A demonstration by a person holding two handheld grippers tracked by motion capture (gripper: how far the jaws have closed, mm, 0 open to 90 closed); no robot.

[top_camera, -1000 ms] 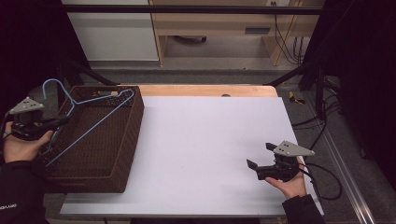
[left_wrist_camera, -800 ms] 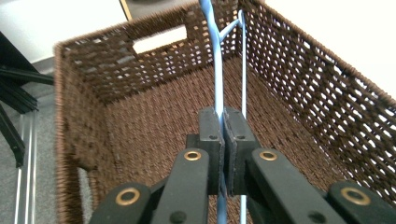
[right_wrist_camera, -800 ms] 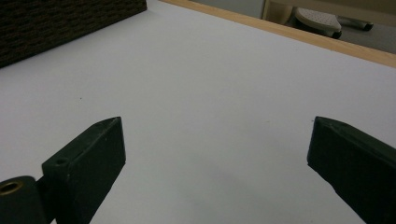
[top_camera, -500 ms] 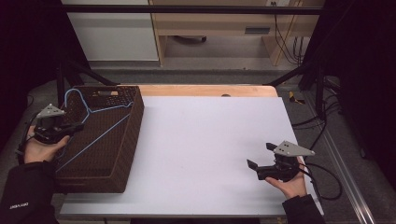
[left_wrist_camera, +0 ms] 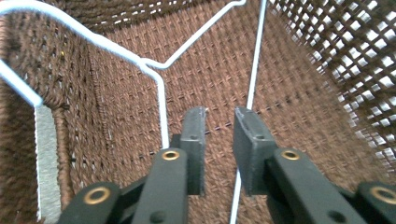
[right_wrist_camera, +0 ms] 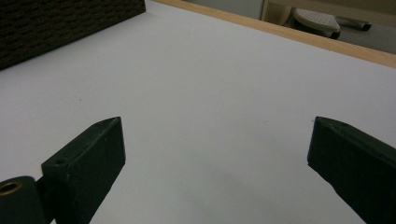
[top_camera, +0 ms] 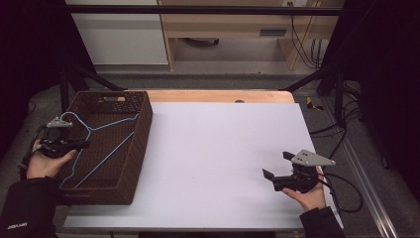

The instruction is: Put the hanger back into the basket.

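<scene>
One thing sits on the left of your table: a brown wicker basket (top_camera: 130,148), its near edge close to the table's front and its far end short of the wooden strip (top_camera: 218,96) along the back. A light blue wire hanger (top_camera: 101,144) lies tilted inside it, hook end up near the left rim, long bar running toward the near-left corner. Your left gripper (top_camera: 74,145) reaches over that left rim; in the left gripper view (left_wrist_camera: 219,140) its jaws stand a narrow gap apart with nothing between them, one hanger wire just outside the left jaw and another passing beneath the right. Woven walls close in on both sides there, so sideways room is tight.

Your right gripper (top_camera: 277,166) hovers near the front right corner of the white tabletop (top_camera: 223,158), jaws spread wide and empty (right_wrist_camera: 215,158). Between it and the basket the surface lies bare, well apart from either edge.
</scene>
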